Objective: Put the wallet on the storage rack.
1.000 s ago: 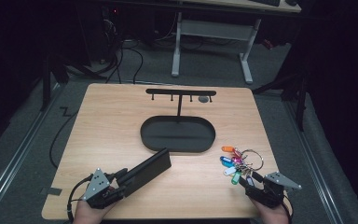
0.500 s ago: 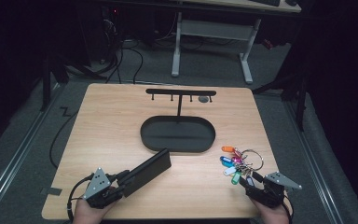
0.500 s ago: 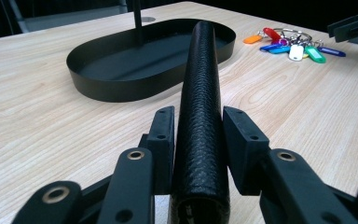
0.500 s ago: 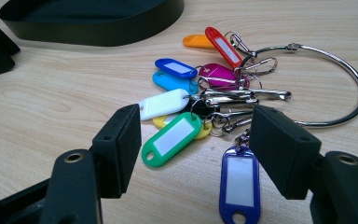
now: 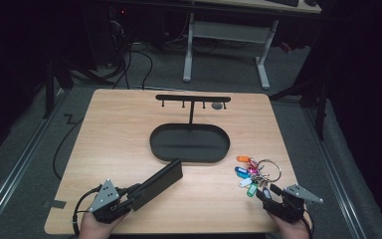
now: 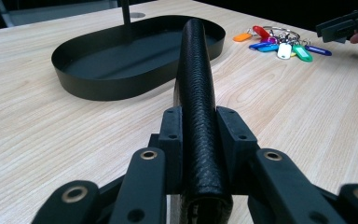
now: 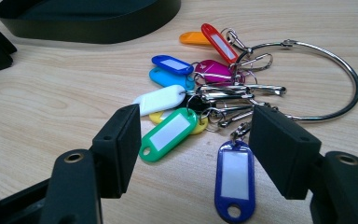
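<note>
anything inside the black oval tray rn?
The black oval tray looks bare inside: dark floor, plus the post of the hook stand rising from its far side. In the left gripper view, the black leather wallet held in the left tongs covers part of the floor.

A dim lab or office: wooden table (image 5: 129, 129) on grey carpet, white-legged desk (image 5: 224, 45) and trailing cables (image 5: 129, 55) behind.

Near end of the black wallet (image 6: 196, 107) is cut off by the bottom edge of the left gripper view. In the right gripper view, the black tray (image 7: 88, 18) is cropped at top. Small dark item (image 5: 218, 105) under the stand's bar is too small to identify.
</note>
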